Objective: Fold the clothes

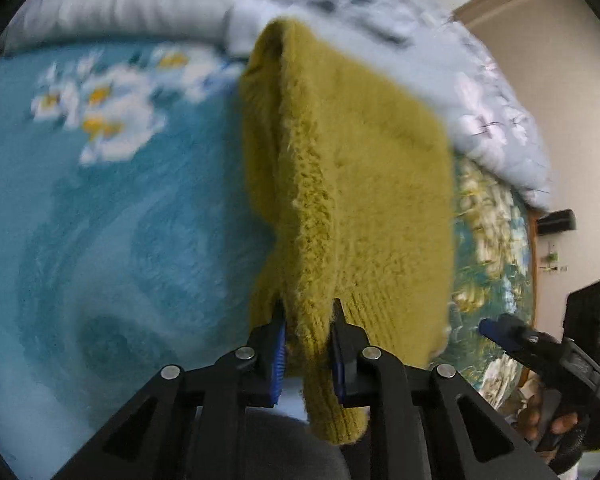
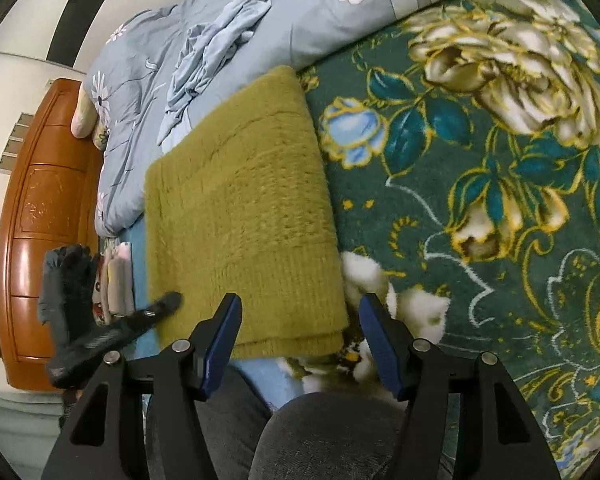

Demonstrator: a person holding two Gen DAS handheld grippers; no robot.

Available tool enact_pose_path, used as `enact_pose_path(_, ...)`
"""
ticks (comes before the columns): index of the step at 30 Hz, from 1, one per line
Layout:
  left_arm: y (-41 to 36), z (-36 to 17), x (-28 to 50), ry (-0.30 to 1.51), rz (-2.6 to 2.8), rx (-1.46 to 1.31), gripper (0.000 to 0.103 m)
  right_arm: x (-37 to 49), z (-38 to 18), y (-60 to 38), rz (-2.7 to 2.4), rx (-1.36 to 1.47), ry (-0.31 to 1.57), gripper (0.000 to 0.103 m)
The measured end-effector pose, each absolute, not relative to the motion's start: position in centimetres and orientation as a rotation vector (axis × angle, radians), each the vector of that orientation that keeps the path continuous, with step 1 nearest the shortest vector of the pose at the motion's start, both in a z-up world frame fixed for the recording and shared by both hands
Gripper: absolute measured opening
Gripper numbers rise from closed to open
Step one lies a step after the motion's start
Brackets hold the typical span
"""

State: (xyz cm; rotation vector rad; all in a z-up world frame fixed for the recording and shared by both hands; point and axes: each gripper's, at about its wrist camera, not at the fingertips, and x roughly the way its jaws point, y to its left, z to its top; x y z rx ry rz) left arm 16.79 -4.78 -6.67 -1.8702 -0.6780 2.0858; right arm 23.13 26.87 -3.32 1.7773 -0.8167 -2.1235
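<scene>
— Looking along the left gripper [image 1: 308, 344], what is between its fingers?

— An edge of the sweater [image 1: 352, 184], olive-yellow and fuzzy. The two blue pads are clamped on the knit fabric at six o'clock, and a ribbed end hangs down past them. From there the sweater runs up toward twelve o'clock as a folded ridge, with its wider side falling away toward three o'clock.

— And what lies around it in that view?

— A teal blanket [image 1: 112, 216] with white and yellow flowers fills the nine o'clock side, blurred. A pale blue quilt [image 1: 400, 52] is bunched up from twelve to two o'clock. The right gripper [image 1: 496, 330] shows at four o'clock, apart from the sweater.

— How does the right gripper [image 2: 300, 320] stand in its own view?

— Its fingers are spread wide and hold nothing. The near edge of the folded sweater [image 2: 240, 216] lies between them at six o'clock, and the fabric stretches away toward eleven o'clock.

— What is beside it there?

— A dark green flowered blanket [image 2: 480, 208] from one to five o'clock, touching the sweater. The quilt [image 2: 172, 92] lies beyond, at eleven o'clock, and a wooden headboard [image 2: 40, 208] stands at nine o'clock.
</scene>
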Motion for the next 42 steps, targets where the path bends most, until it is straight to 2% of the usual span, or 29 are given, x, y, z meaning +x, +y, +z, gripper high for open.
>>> enact_pose_path(3, -5.8, -7.3, 16.8, -0.779, 2.082, -1.85, 0.026, 22.8, -4.4, 26.8, -2.095, 1.805, -0.821, 0.063)
enact_pose_path(6, -6.1, -6.9, 16.7, -0.764, 2.082, -1.825, 0.032, 22.2, -5.7, 26.2, -2.052, 1.831, -0.828, 0.063)
enact_pose_path(8, -6.7, -6.0, 16.5, -0.782, 2.094, -1.753, 0.051, 21.9, -6.2, 25.9, -2.036, 1.841, -0.829, 0.063)
enact_pose_path(9, -7.1, -5.7, 16.1, -0.81, 2.104, -1.718, 0.067, 21.7, -6.5, 25.8, -2.031, 1.845, -0.83, 0.063)
enact_pose_path(10, -7.5, -5.6, 15.7, -0.842, 2.107, -1.695, 0.074, 21.6, -6.7, 25.7, -2.027, 1.85, -0.832, 0.063)
enact_pose_path(19, -9.4, -9.3, 7.8, -0.983, 2.047, -1.644, 0.079, 21.2, -6.8, 26.3, -2.025, 1.841, -0.854, 0.063)
enact_pose_path(22, -9.2, -10.9, 6.8, -0.968, 2.028, -1.676, 0.079, 21.4, -6.6, 27.1, -2.041, 1.845, -0.882, 0.063)
enact_pose_path(26, -10.0, -11.8, 7.2, -1.019, 2.032, -1.584, 0.079, 22.0, -5.9, 28.2, -2.069, 1.841, -0.89, 0.063)
enact_pose_path(29, -10.0, -12.2, 6.8, -1.062, 2.011, -1.551, 0.075, 22.6, -5.6, 28.9, -2.082, 1.849, -0.906, 0.063)
enact_pose_path(30, -9.9, -12.3, 6.7, -1.055, 2.011, -1.548, 0.065, 22.7, -5.5, 28.9, -2.083, 1.849, -0.911, 0.063)
enact_pose_path(31, -9.8, -12.2, 6.5, -1.024, 2.023, -1.555, 0.049, 22.8, -5.4, 29.0, -2.086, 1.851, -0.909, 0.063)
enact_pose_path(34, -9.5, -11.4, 6.5, -0.952, 2.071, -1.561, 0.033, 23.1, -5.0, 29.1, -2.093, 1.855, -0.903, 0.063)
enact_pose_path(38, -10.6, -9.0, 7.8, -0.939, 2.134, -1.505, 0.028, 23.0, -4.3, 29.0, -2.102, 1.837, -0.914, 0.063)
enact_pose_path(42, -13.7, -6.8, 10.6, -1.054, 2.256, -1.418, 0.027, 22.7, -3.4, 28.3, -2.109, 1.805, -0.888, 0.063)
